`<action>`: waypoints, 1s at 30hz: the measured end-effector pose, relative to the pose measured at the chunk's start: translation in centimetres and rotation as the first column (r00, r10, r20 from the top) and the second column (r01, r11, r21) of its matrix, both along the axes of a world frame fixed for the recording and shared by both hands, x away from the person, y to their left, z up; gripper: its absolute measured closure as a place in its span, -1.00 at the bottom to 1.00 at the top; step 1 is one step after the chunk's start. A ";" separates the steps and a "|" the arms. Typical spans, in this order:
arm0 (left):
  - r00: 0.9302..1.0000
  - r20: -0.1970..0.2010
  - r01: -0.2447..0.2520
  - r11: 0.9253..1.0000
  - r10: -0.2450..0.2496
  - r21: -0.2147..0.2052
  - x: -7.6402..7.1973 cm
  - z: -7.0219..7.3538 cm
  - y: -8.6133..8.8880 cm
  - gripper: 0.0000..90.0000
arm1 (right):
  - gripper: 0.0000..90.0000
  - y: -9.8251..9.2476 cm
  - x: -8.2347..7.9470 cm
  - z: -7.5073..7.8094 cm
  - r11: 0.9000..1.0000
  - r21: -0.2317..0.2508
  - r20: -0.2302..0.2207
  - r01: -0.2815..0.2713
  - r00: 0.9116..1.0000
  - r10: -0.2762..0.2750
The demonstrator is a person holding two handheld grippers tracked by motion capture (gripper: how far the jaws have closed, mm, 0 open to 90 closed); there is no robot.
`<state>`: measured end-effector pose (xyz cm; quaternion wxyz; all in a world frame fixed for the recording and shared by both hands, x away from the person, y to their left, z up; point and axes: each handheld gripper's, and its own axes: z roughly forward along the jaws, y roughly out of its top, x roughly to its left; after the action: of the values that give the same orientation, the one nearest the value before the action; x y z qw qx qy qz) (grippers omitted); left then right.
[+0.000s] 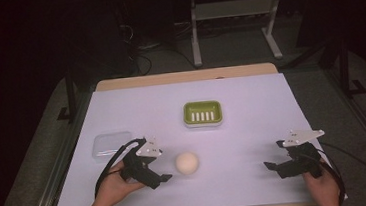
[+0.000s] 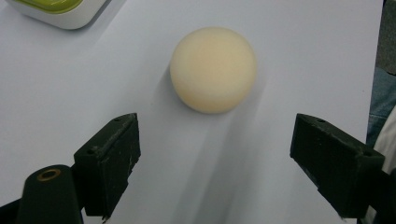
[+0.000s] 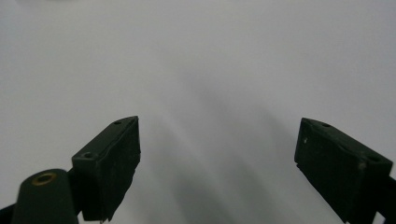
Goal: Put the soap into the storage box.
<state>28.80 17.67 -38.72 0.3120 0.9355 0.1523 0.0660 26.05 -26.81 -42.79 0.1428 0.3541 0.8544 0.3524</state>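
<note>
1. Left gripper [image 1: 163, 174], black with a grey three-cornered plate on top, sits at the near left of the bench [image 1: 251, 102], held in the person's left hand [image 1: 112, 188]; its jaws are spread wide apart and hold nothing.
2. Just to the right of that gripper lies the cream-coloured smooth round ball [image 1: 187, 163], resting on the white sheet that covers the bench; the two are close but not touching.
3. Seen from the left gripper view, the ball [image 2: 213, 69] lies just beyond the gap between the two jaws, roughly centred between them, with bare sheet on every side of it.
4. Right gripper [image 1: 273, 167] rests at the near right of the bench in the person's right hand [image 1: 323, 185], well apart from the ball; its jaws also stand wide open with nothing between them, and the right gripper view shows plain white sheet ahead of them.
5. Farther back, near the middle of the bench, stands a green and white rectangular plastic soap dish [image 1: 202, 113] with slots in its floor.
6. At the left, just beyond the left gripper, lies a clear rectangular plastic lid [image 1: 110, 143].
</note>
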 end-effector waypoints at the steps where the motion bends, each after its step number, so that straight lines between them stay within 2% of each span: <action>1: 1.000 0.000 0.000 1.000 0.000 0.000 0.0 0.0 0.0 -0.65 | -0.70 0.0 0.0 0.0 1.000 0.000 0.000 0.000 1.000 0.000; 10: 1.000 0.000 0.011 0.999 -0.011 0.032 0.9 -0.2 -2.1 -0.65 | -0.70 0.1 0.0 0.0 1.000 0.011 0.000 -0.005 1.000 0.005; 11: 1.000 0.001 0.021 0.999 -0.021 0.048 1.1 -0.2 -2.3 -0.65 | -0.70 0.1 0.0 0.1 1.000 0.016 0.004 -0.005 1.000 0.005; 22: 0.999 -0.039 0.035 0.995 -0.031 0.089 2.0 -1.0 -4.4 -0.66 | -0.70 -0.1 -0.1 0.2 0.999 0.038 0.015 0.011 1.000 -0.012; 30: 0.998 -0.064 0.019 0.993 -0.012 0.113 2.5 -1.8 -5.2 -0.66 | -0.70 0.1 -0.2 0.3 0.999 0.033 0.022 0.001 1.000 -0.001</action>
<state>31.26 12.48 -40.48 0.2539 0.9544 0.1510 0.0423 25.88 -26.69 -42.50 0.1463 0.3530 0.8467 0.3703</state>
